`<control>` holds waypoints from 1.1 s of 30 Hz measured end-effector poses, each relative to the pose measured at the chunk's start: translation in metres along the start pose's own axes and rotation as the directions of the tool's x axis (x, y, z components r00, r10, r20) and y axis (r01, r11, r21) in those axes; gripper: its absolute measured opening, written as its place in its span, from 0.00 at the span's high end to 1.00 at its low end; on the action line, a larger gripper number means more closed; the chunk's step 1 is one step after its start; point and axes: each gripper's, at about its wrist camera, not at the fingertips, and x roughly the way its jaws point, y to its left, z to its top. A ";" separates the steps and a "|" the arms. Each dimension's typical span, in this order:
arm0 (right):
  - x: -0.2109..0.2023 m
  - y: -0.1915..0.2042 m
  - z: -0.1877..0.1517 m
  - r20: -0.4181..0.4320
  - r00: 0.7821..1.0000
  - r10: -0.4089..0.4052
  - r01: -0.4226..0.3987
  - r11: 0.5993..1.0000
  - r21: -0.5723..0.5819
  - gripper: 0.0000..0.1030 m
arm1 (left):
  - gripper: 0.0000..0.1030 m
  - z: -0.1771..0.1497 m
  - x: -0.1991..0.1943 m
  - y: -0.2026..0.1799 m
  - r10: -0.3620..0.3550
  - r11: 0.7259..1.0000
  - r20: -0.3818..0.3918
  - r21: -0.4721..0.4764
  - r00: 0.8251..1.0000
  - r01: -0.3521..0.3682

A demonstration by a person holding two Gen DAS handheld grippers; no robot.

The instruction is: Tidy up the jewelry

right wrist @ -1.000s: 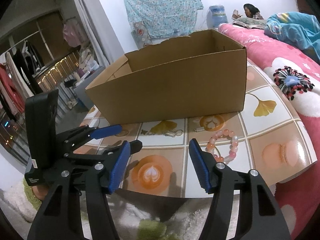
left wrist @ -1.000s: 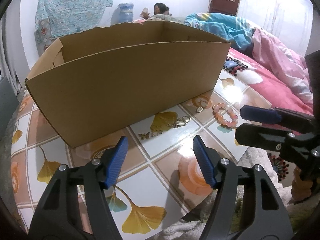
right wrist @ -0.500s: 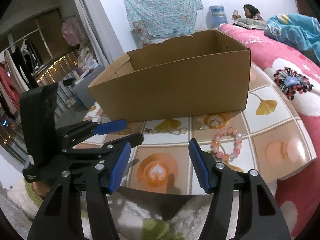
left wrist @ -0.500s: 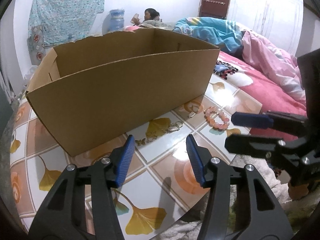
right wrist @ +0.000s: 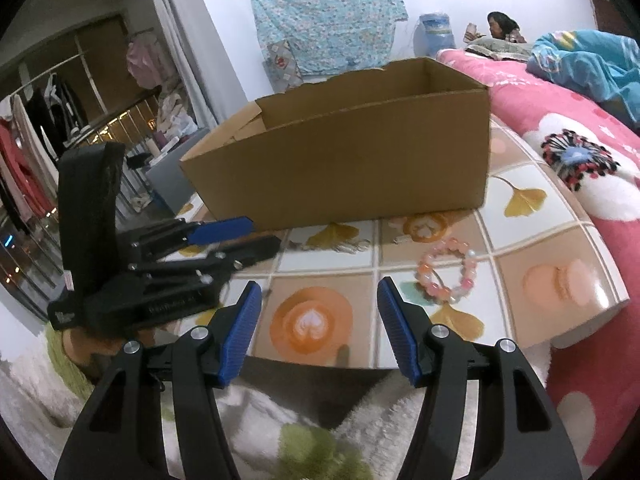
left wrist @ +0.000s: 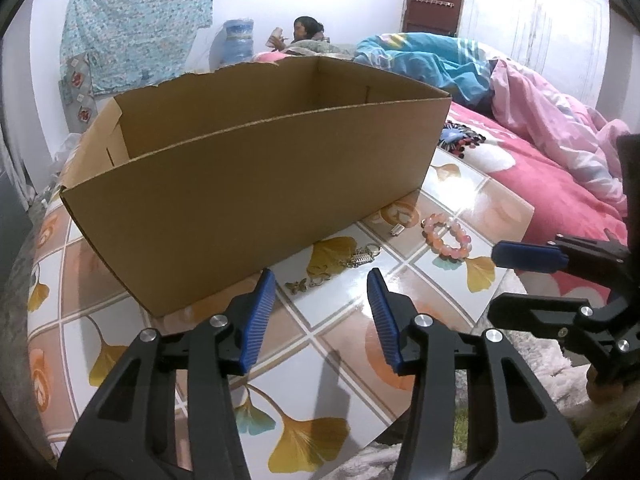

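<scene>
A: What is the box [left wrist: 248, 184] made of?

B: Plain brown cardboard, long and open-topped, with a ragged back edge. It stands on a glossy counter [left wrist: 360, 312] patterned with squares, yellow leaves and coffee cups. I cannot see its floor, so I cannot tell what lies inside.

A: And the jewelry?

B: All on the counter in front of the box. A bracelet [left wrist: 447, 237] of round pink and white beads lies off the box's right front corner. A small silver clasp [left wrist: 397, 230] is just beside it, nearer the box. A metal chain [left wrist: 362, 258] and a little butterfly charm [left wrist: 298, 286] sit close to the front wall.

A: The claws?

B: The left claw [left wrist: 322, 320] is wide open and holds nothing, short of the charm. The right claw [right wrist: 318, 330] is also spread wide and empty, near the counter's front edge. A pink bed [left wrist: 560, 184] lies to the right of the box.
</scene>
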 end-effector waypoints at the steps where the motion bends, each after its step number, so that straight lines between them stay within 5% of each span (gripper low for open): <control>1: -0.002 -0.004 -0.003 -0.001 1.000 -0.010 0.010 1.000 0.002 0.43 | 0.57 0.000 0.000 -0.001 -0.002 1.000 -0.004 0.002 1.000 0.002; 7: -0.013 -0.032 -0.013 0.010 0.998 -0.064 0.063 0.997 0.044 0.43 | 0.59 -0.003 0.005 -0.024 -0.061 0.997 -0.035 0.040 0.998 0.062; 12: -0.016 -0.059 -0.012 -0.006 0.993 -0.119 0.119 0.989 0.084 0.53 | 0.63 0.000 0.018 -0.052 -0.082 0.987 -0.071 0.135 0.994 0.091; 17: -0.012 -0.080 -0.005 -0.014 0.990 -0.141 0.141 0.982 0.125 0.59 | 0.70 0.007 0.029 -0.065 -0.133 0.980 -0.100 0.132 0.986 0.145; 21: -0.011 -0.082 0.003 0.000 0.992 -0.123 0.123 0.986 0.112 0.62 | 0.72 0.004 0.026 -0.065 -0.080 0.984 -0.110 0.149 0.991 0.096; 29: 0.022 -0.046 0.011 -0.034 0.998 0.061 -0.061 0.998 0.021 0.69 | 0.77 -0.005 0.009 -0.028 0.105 0.991 -0.125 0.093 0.987 -0.093; 33: 0.033 -0.027 0.011 -0.059 0.993 0.107 -0.108 0.994 -0.016 0.70 | 0.77 -0.003 0.012 -0.012 0.125 0.989 -0.121 0.090 0.985 -0.115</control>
